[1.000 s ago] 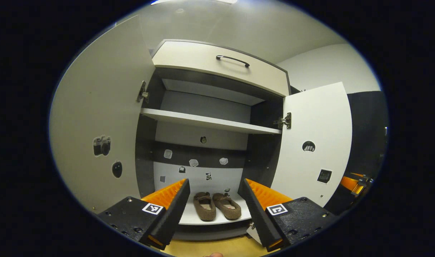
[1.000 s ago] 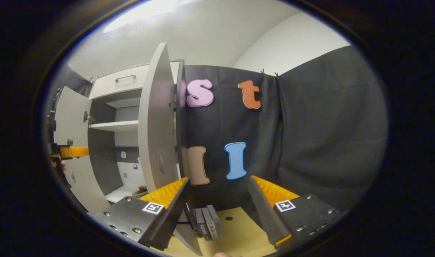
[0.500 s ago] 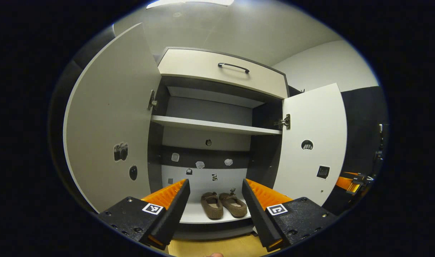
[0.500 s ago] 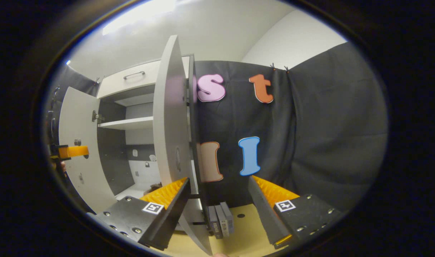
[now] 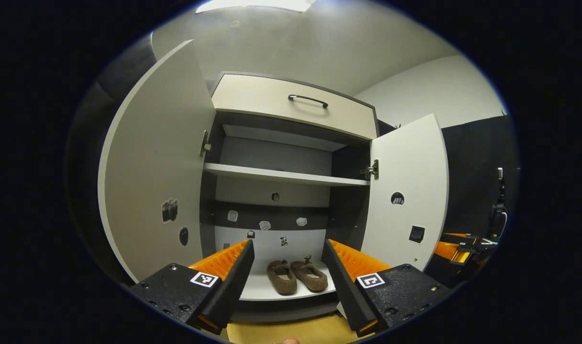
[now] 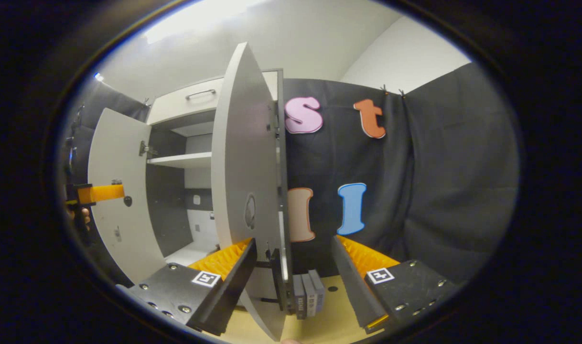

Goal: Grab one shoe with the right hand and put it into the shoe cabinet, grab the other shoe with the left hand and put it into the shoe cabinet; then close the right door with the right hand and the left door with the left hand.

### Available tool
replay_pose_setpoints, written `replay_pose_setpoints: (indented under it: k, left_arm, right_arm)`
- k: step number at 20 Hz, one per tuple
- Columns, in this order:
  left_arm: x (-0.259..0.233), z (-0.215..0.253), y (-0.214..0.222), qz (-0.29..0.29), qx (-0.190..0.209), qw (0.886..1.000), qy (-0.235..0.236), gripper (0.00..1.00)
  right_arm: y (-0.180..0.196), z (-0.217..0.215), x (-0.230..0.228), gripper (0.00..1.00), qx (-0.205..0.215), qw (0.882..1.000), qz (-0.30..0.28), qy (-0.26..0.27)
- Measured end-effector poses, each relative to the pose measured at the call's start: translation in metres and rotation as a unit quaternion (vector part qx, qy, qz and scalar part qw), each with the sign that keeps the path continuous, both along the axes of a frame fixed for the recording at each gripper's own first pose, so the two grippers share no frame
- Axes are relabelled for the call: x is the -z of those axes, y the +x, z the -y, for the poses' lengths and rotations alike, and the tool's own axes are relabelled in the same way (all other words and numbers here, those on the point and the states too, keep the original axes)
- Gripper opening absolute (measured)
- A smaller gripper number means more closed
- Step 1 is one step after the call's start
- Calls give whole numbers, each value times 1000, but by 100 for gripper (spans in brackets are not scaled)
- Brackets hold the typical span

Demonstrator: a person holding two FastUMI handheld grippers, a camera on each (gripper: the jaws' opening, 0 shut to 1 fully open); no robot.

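Two brown slippers (image 5: 296, 277) lie side by side on the bottom shelf of the shoe cabinet (image 5: 276, 174), between its two open white doors. My left gripper (image 5: 286, 247) hangs open and empty in front of the cabinet, back from the shelf. The left door (image 5: 152, 177) is swung wide; the right door (image 5: 405, 196) stands partly open. My right gripper (image 6: 295, 242) is open and empty, with the right door (image 6: 245, 181) almost edge-on just ahead and its lower edge between the fingers. I cannot tell whether they touch. The left gripper (image 6: 97, 193) shows far left by the left door (image 6: 114, 200).
A drawer with a dark handle (image 5: 307, 99) tops the cabinet, and a bare white shelf (image 5: 281, 174) sits midway. Small grey blocks (image 6: 307, 298) stand on the yellow floor (image 6: 329, 315) beside the cabinet. The right gripper (image 5: 458, 249) shows beyond the right door.
My left gripper has drawn back from the cabinet, so the slippers look smaller. The right door has turned somewhat toward shut, and my right gripper has come up to its lower edge.
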State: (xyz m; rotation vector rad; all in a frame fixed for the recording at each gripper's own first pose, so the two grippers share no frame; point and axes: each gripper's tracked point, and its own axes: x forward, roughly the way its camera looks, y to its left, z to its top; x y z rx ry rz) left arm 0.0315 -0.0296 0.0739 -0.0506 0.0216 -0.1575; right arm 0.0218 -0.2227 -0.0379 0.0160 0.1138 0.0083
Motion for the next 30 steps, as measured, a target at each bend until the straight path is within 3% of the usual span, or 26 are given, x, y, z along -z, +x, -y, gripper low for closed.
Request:
replay_pose_setpoints:
  k: [2,8,9,10,12,14,19,20,21,24,27,30]
  left_arm:
    - [-4,-3,-6,7,0,1000,8,89]
    - [-22,-8,-36,27,3,999,31,90]
    - [-24,-10,-41,29,0,999,31,89]
    - [-28,-13,-46,34,-3,999,29,85]
    - [-33,-23,-56,37,-13,999,24,89]
    - [-34,-41,-66,34,-35,999,22,89]
    - [-38,-94,-86,34,-104,994,20,89]
    - [-41,-103,-90,38,-115,992,19,84]
    - [-42,-112,-92,41,-127,991,19,89]
    - [-46,-142,-99,45,-159,986,14,89]
    - [-50,-163,-106,52,-185,981,-4,90]
    - [-39,-191,-102,38,-200,979,-14,89]
  right_arm:
    - [2,-14,1,92,-14,1000,-2,2]
    - [8,-32,2,96,-32,999,-5,2]
    - [10,-36,4,92,-36,999,-5,6]
    - [12,-41,5,92,-40,999,-6,10]
    - [18,-47,7,96,-45,999,-5,19]
    - [26,-50,7,92,-43,999,-1,23]
    - [46,-45,8,96,-28,999,2,36]
    - [49,-45,7,96,-27,999,2,40]
    - [51,-46,8,96,-27,999,2,43]
    - [56,-57,9,97,-29,999,4,40]
    - [58,-78,13,97,-41,999,1,34]
    - [62,-113,24,97,-78,995,-12,57]
